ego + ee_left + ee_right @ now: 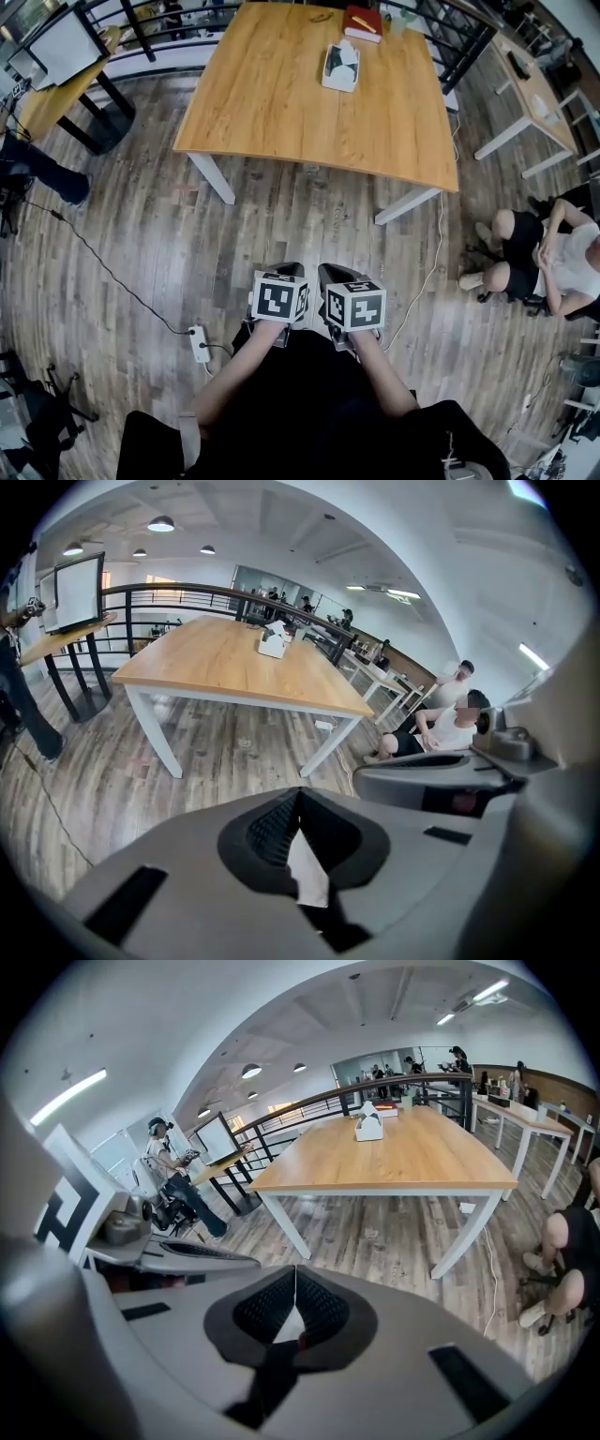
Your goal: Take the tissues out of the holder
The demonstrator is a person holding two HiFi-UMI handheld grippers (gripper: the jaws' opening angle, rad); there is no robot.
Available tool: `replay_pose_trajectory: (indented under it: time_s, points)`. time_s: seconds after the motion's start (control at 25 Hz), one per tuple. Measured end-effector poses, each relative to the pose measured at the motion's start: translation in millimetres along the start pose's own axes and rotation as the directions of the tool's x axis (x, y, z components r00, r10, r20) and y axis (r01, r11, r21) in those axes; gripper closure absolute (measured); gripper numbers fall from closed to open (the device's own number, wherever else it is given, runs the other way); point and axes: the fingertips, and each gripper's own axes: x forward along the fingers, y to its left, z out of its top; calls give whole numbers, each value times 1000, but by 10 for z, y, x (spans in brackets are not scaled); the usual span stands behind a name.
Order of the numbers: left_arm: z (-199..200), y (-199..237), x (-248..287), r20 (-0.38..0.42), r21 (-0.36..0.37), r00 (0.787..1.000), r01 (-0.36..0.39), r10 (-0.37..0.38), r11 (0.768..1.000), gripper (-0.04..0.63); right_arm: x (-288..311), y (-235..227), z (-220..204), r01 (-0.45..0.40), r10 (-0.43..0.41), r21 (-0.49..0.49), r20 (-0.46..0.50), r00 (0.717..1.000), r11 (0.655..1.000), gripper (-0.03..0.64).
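Note:
The white tissue holder [340,67] stands near the far edge of the wooden table [281,103], with a tissue sticking out of its top. A red book [362,22] lies just behind it. Both grippers hover over the floor, well short of the table. In the head view the left gripper [286,272] and right gripper [336,274] are side by side under their marker cubes. The left gripper [299,794] has its jaws together and nothing in them; the holder [273,641] is far ahead. The right gripper [295,1269] is likewise shut and empty, facing the holder [368,1125].
A power strip [199,343] and its cables lie on the wood floor to my left. A person [548,258] sits on the floor at the right, near a white desk [539,98]. Another desk with a monitor [61,47] and a standing person [37,169] are at the left.

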Motion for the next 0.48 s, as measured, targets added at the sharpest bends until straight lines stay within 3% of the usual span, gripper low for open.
replay_pose_trajectory:
  time_s: [0.48]
  points:
    - [701,421,53,2,29,999,32,-33,999,588,368,54,746,34,-34,-9,3,999,999,604]
